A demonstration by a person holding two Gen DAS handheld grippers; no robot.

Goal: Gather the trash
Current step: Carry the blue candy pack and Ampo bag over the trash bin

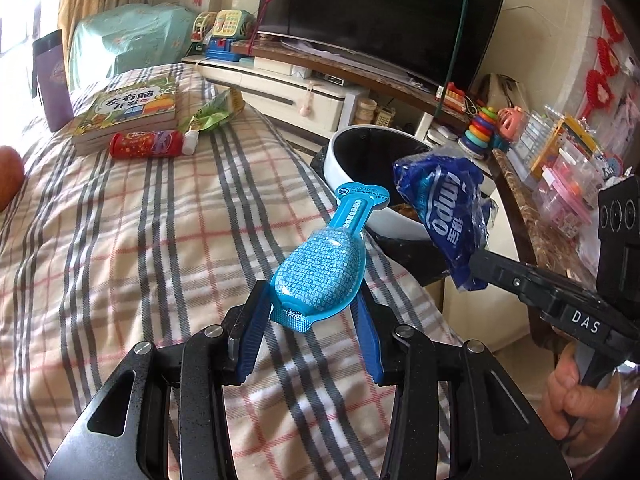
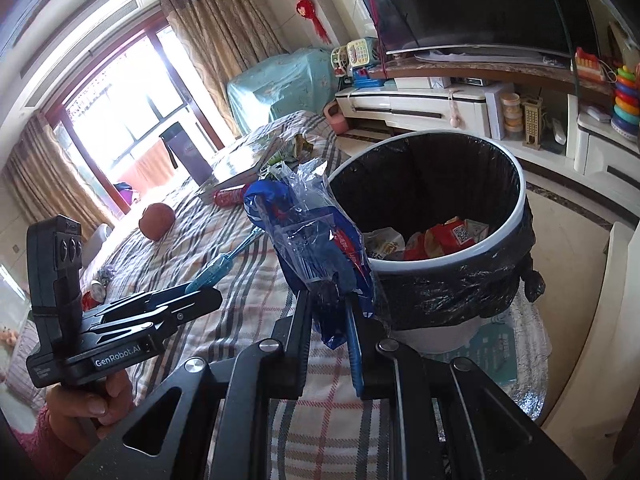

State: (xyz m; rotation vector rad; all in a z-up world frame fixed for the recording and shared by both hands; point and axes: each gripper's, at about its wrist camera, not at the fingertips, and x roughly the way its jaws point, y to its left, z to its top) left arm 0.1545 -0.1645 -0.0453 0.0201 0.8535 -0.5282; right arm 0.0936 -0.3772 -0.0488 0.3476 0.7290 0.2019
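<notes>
My left gripper (image 1: 314,304) is shut on a light-blue blister pack (image 1: 320,270), holding its wide end above the plaid bed cover; its narrow tab points toward the bin. My right gripper (image 2: 332,292) is shut on a crumpled dark-blue plastic wrapper (image 2: 316,232), which hangs beside the bin's near rim. In the left wrist view that blue wrapper (image 1: 444,208) is at the bin's edge, with the right gripper (image 1: 478,266) coming in from the right. The white trash bin (image 2: 452,254) has a black liner and holds red and white wrappers. The left gripper (image 2: 200,286) shows at the left of the right wrist view.
On the plaid cover (image 1: 140,240) lie a stack of books (image 1: 128,114), a red and purple tube (image 1: 150,145), a green crumpled packet (image 1: 214,114) and an orange-brown ball (image 2: 157,220). A TV stand (image 2: 420,110) with toys and a television stands behind the bin.
</notes>
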